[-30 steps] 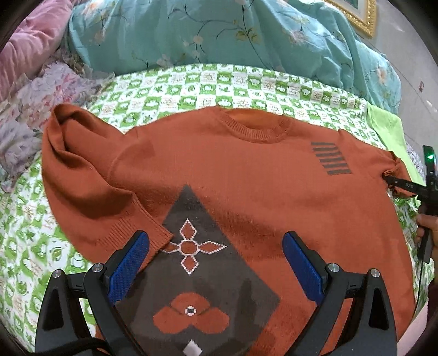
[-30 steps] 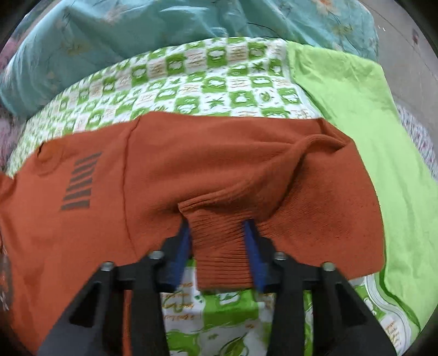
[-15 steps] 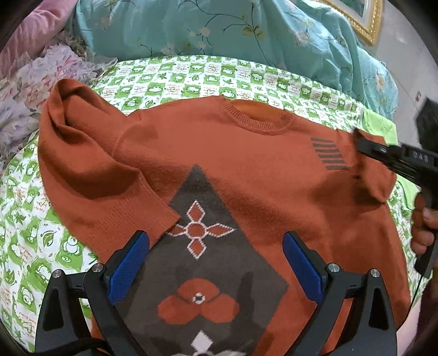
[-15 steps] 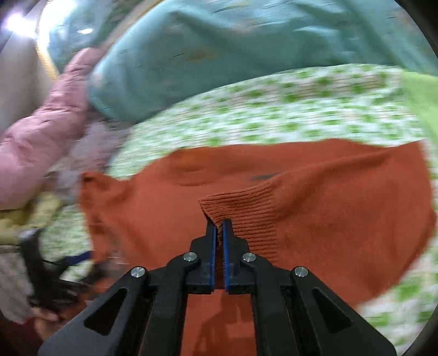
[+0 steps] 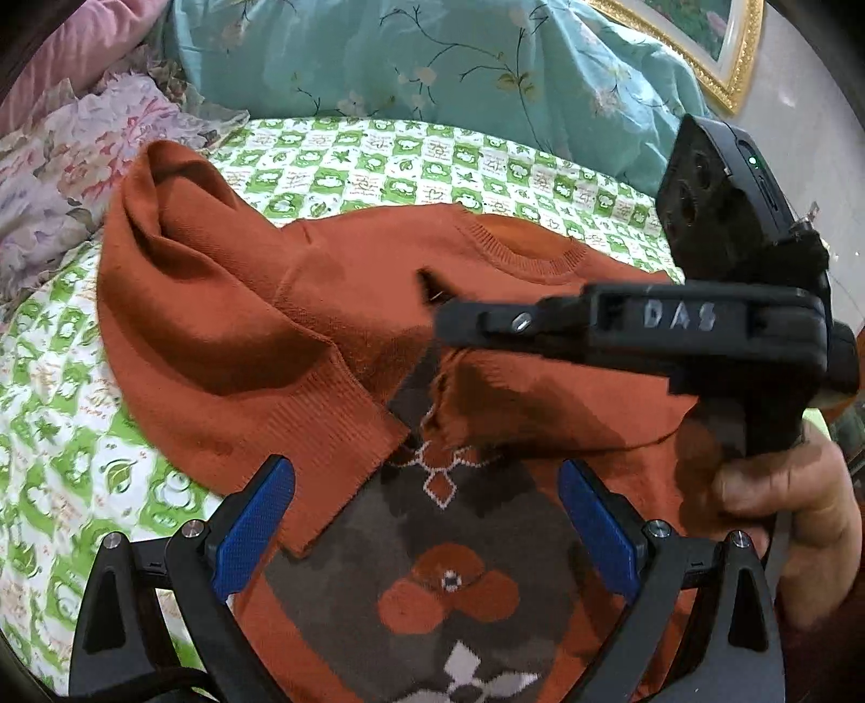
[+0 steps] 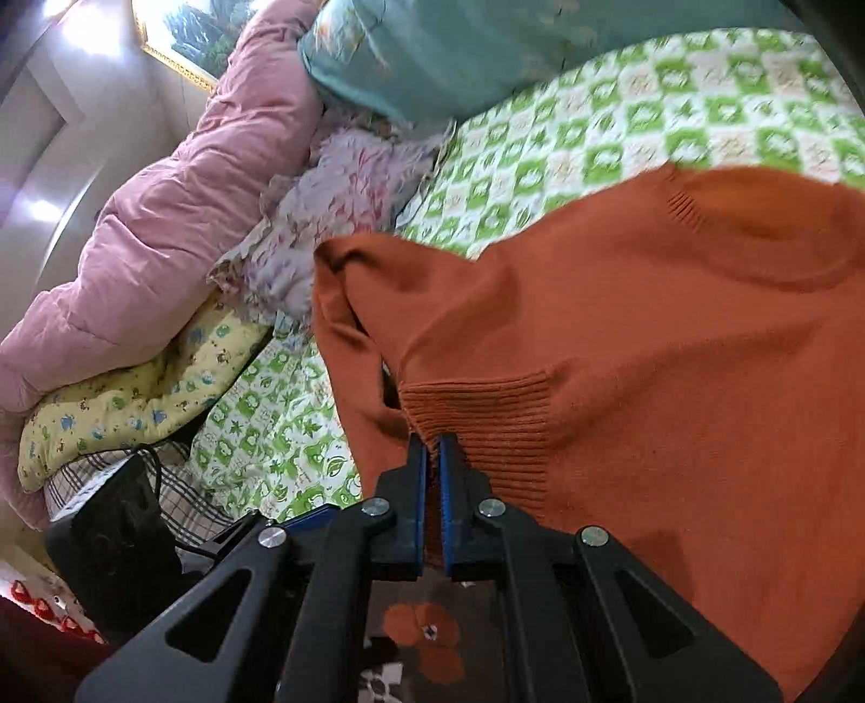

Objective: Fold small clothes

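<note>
An orange knit sweater (image 5: pixel 346 281) with a brown patterned front lies face up on the green checked bed cover (image 5: pixel 65 411). Its left sleeve (image 5: pixel 227 346) is folded in over the chest. My left gripper (image 5: pixel 427 530) is open and empty, low over the sweater's front. My right gripper (image 6: pixel 431 449) is shut on the ribbed cuff (image 6: pixel 486 416) of the right sleeve and holds it over the sweater's middle. That gripper shows from the side in the left wrist view (image 5: pixel 432 292), crossing above the chest.
A teal floral quilt (image 5: pixel 432 65) lies along the back of the bed. A pink quilt (image 6: pixel 146 216), a floral cloth (image 6: pixel 346 205) and a yellow printed pillow (image 6: pixel 130 389) are piled at the left side. A gold picture frame (image 5: pixel 703 38) hangs behind.
My right gripper closed on the right sleeve's cuff and carried it leftward across the sweater to the chest. My left gripper stayed open and drifted slightly over the front.
</note>
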Motion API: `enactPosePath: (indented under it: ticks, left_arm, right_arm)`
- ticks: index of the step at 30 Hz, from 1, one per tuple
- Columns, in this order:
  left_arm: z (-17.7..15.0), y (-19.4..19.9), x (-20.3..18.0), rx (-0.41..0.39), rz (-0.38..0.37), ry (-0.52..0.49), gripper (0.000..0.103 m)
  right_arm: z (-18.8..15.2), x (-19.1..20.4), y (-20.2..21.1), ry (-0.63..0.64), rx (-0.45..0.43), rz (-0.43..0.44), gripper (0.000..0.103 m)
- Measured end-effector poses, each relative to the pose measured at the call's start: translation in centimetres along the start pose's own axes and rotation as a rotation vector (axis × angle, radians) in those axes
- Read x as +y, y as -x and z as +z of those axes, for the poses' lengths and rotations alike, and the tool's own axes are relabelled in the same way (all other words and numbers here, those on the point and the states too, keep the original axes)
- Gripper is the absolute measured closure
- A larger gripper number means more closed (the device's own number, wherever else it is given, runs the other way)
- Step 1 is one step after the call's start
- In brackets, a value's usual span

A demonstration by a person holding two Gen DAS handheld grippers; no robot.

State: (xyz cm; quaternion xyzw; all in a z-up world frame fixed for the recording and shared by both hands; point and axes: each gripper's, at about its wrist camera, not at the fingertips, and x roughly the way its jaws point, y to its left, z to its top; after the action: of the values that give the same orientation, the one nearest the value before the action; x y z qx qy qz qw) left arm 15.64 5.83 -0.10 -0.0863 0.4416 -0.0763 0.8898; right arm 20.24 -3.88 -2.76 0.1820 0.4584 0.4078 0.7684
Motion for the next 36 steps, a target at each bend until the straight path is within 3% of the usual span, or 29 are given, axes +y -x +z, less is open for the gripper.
enactPosePath:
  ticks: [3, 7, 12, 13, 15, 17, 18, 22, 26, 31, 36]
  left_arm:
    - [0.5, -1.7, 0.0, 0.029, 0.001, 0.001, 0.005]
    - [1.3, -3.8, -0.1, 0.063, -0.009, 0.013, 0.005]
    - [2.4, -5.8, -0.5, 0.077, -0.037, 0.026, 0.006]
    - [2.4, -5.8, -0.6, 0.068, -0.046, 0.027, 0.011]
    - [2.9, -6.1, -0.8, 0.051, -0.085, 0.015, 0.038]
    - [3.1, -6.2, -1.1, 0.06, -0.103, -0.002, 0.103]
    - [3.2, -5.9, -1.5, 0.046, -0.094, -0.013, 0.099]
    - [3.6, -2.9, -0.3, -0.053, -0.053, -0.01, 0.101]
    - [3.7, -3.6, 2.3, -0.011, -0.025, 0.02, 0.101]
    - [3.9, -3.3, 2.4, -0.036, -0.009, 0.027, 0.101]
    - [3.6, -3.9, 3.3, -0.016, 0.008, 0.072, 0.101]
  right_arm:
    - [-0.1, -1.0, -0.5, -0.049, 0.034, -0.006, 0.091]
    - [-0.8, -2.0, 2.4, -0.075, -0.025, -0.039, 0.067]
    - [-2.7, -3.4, 9.1, -0.096, -0.148, -0.126, 0.066]
    - [-3.3, -3.7, 10.7, -0.107, -0.175, -0.144, 0.066]
    - [-4.2, -4.4, 12.7, -0.126, -0.211, -0.169, 0.066]
    - [-5.2, -5.1, 14.8, -0.146, -0.247, -0.202, 0.066]
    - [-5.6, -5.3, 15.4, -0.151, -0.259, -0.213, 0.066]
    - [-7.0, -7.1, 18.8, -0.175, -0.319, -0.325, 0.066]
    - [-7.4, -10.6, 21.5, -0.254, -0.362, -0.444, 0.059]
    - [-5.4, -14.5, 23.6, -0.295, -0.399, -0.572, 0.05]
    - [-2.4, -17.4, 23.1, -0.281, -0.358, -0.656, 0.049]
